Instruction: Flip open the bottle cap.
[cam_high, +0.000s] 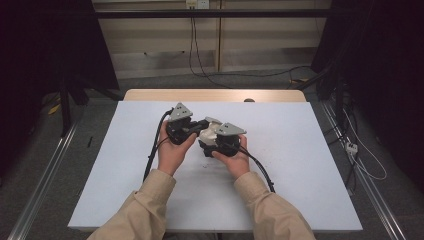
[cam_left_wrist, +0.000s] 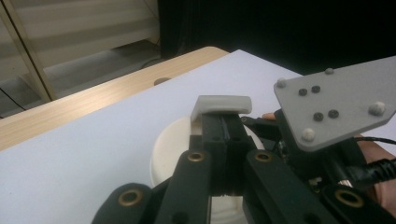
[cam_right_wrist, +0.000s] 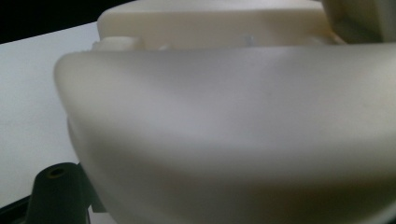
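Both sleeves (cam_high: 150, 205) reached in; the left gripper (cam_left_wrist: 225, 122) pinched the cream container's (cam_left_wrist: 170, 144) flat tab (cam_left_wrist: 223, 103), right gripper's (cam_high: 216, 145) jaws unreadable.

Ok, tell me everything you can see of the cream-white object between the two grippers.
The cream-white object looks like smooth matte plastic, with a round body and a flat grey-white tab on top. It sits mid-table on the white sheet. The left gripper has its jaws shut on the tab. The right gripper is close against its other side; grip unclear.
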